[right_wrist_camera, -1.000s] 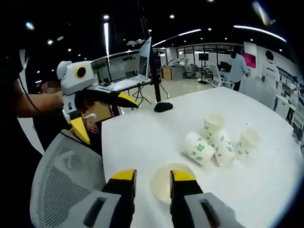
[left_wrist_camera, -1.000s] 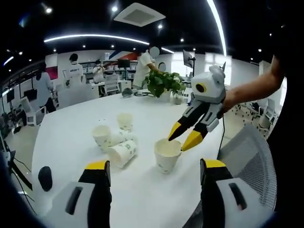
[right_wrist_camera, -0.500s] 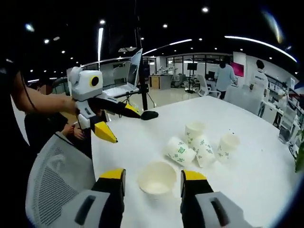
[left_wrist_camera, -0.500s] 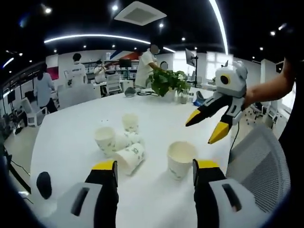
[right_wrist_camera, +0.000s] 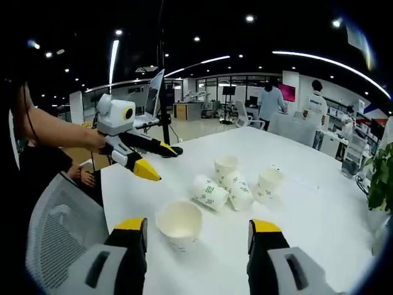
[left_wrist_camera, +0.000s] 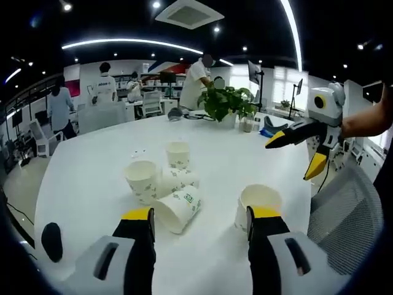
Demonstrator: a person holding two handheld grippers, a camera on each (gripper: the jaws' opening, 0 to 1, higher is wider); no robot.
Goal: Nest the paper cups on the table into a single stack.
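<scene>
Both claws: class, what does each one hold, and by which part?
Nothing. The left claw and right claw hang open in the air, away from the upright paper cup.

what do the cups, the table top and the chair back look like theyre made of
Cups: thin paper, matte off-white with a rolled rim and green print on the tipped ones, going by the look.
Table top: smooth white surface with a soft sheen, probably laminate; the exact material is unclear.
Chair back: grey mesh, seen in its fine see-through weave, likely fabric or plastic.
</scene>
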